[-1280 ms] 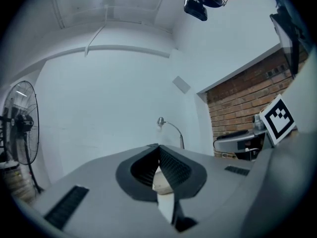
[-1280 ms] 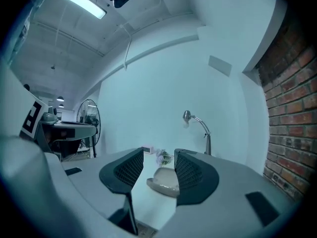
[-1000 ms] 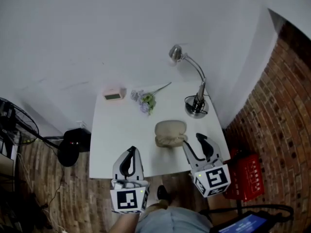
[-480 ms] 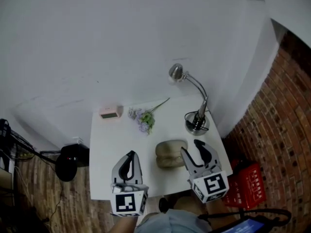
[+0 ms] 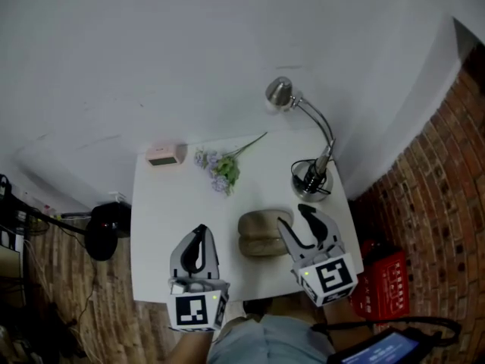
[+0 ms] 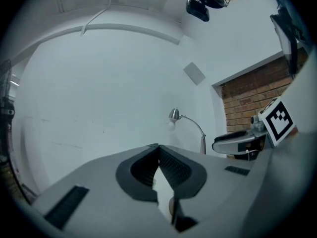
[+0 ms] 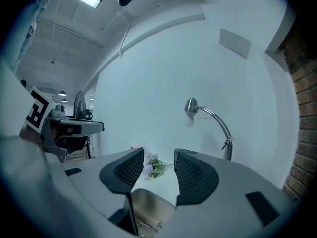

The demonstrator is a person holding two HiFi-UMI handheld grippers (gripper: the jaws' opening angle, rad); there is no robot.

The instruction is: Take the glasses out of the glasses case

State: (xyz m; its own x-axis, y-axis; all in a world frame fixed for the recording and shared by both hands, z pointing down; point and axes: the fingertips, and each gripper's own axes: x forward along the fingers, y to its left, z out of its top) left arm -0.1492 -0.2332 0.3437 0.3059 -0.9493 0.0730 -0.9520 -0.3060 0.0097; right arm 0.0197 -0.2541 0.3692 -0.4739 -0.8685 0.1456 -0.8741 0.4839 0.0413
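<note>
A beige glasses case (image 5: 264, 234) lies on the white table (image 5: 167, 203), near its front edge; in the head view it looks like two rounded halves. My right gripper (image 5: 294, 217) stands open at the case's right side, its left finger close to the case's edge. In the right gripper view the case (image 7: 148, 205) shows low between the open jaws of that gripper (image 7: 158, 155), with thin wire-like shapes at its near end. My left gripper (image 5: 201, 232) hovers over the table left of the case, apart from it. Its jaws (image 6: 157, 146) meet at the tips with nothing between them.
A silver gooseneck lamp (image 5: 312, 174) stands at the table's right rear, close behind my right gripper. A sprig of purple flowers (image 5: 220, 169) and a small pink clock (image 5: 165, 155) lie toward the back. A red crate (image 5: 386, 283) and a fan base (image 5: 102, 233) sit on the floor.
Both grippers have moved forward from the table's front edge over the table. The right one now stands beside the case's right end. Neither gripper's jaws changed.
</note>
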